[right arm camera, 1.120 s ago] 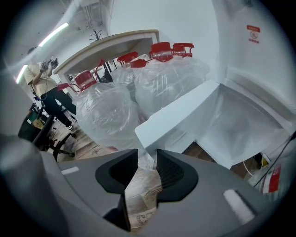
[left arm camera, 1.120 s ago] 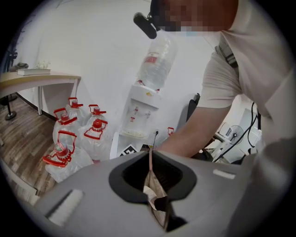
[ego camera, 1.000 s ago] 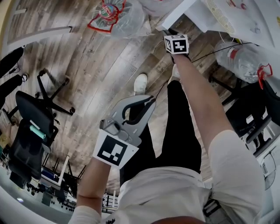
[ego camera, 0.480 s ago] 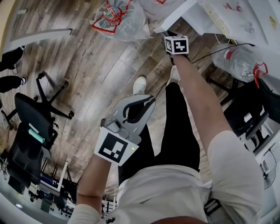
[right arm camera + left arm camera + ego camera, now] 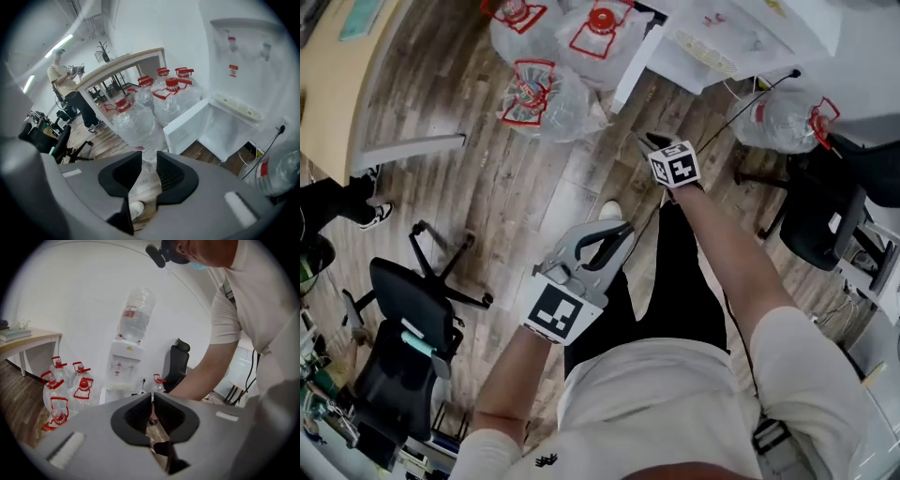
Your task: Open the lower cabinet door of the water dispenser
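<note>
1. Right gripper (image 5: 649, 141) has lifted away from the water dispenser (image 5: 243, 70); its jaws stand apart, just closing a little, with nothing between them.
2. Left gripper (image 5: 617, 234) has its jaws together and is empty.
3. Lower cabinet door (image 5: 185, 127) stands swung open beside the bottles (image 5: 136, 122); the task seems finished.

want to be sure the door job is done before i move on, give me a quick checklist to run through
1. Lower cabinet door stands open: ok.
2. Right gripper free of the door: ok. Its jaws are apart, have just been closing, and nothing is between them.
3. Left gripper empty: ok, jaws together on nothing.
4. Water bottles clear of the open door: cannot tell; they sit close beside it.
5. Dispenser's drip tray above the door undisturbed: ok.
</note>
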Demonstrator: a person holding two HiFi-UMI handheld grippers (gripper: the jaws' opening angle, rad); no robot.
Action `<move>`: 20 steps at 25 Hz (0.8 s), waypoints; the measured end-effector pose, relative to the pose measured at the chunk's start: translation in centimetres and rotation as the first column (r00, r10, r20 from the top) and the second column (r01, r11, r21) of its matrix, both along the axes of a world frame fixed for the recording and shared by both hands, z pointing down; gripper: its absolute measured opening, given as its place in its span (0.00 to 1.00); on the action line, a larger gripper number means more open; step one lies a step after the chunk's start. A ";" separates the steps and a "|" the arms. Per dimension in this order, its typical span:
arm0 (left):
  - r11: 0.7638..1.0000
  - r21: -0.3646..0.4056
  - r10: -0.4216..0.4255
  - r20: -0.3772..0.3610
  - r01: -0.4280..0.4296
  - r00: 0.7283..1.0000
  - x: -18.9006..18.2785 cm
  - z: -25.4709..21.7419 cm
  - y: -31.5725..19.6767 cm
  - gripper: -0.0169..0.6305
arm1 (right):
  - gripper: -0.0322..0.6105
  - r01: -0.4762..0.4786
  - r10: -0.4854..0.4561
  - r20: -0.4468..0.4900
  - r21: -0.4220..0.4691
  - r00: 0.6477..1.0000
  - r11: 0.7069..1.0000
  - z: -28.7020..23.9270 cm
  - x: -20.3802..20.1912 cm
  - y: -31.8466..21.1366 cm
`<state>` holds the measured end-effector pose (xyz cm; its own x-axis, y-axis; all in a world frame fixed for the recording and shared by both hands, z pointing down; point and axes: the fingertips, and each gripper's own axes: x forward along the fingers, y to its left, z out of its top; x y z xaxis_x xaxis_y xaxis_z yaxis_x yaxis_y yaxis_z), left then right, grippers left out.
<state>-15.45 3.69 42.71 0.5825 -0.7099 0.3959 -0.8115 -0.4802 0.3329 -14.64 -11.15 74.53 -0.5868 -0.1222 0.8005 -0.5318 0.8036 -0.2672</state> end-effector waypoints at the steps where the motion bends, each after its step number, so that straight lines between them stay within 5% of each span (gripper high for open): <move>1: 1.000 0.015 0.026 0.013 -0.026 1.000 0.3 -0.7 0.4 0.11 | 0.19 -0.005 0.005 0.017 0.000 1.000 1.000 -1.9 1.0 1.1; 6: 0.984 0.078 0.154 0.087 -0.161 0.984 1.7 -3.9 1.5 0.11 | 0.11 -0.084 0.080 0.103 0.034 0.991 0.996 -11.9 7.0 5.8; 10: 0.974 0.057 0.214 0.091 -0.220 0.973 3.3 -6.1 2.1 0.11 | 0.05 -0.168 0.156 0.147 0.075 0.977 0.983 -19.5 12.5 9.1; 20: 0.947 -0.010 0.321 0.107 -0.321 0.941 10.2 -9.8 5.3 0.11 | 0.05 -0.135 0.093 0.211 0.195 0.973 0.972 -33.9 22.1 21.2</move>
<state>-5.24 8.96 32.90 0.7348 -0.4954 0.4632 -0.6443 -0.7232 0.2486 7.44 10.09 40.61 -0.7040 -0.3477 0.6192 -0.5760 0.7896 -0.2116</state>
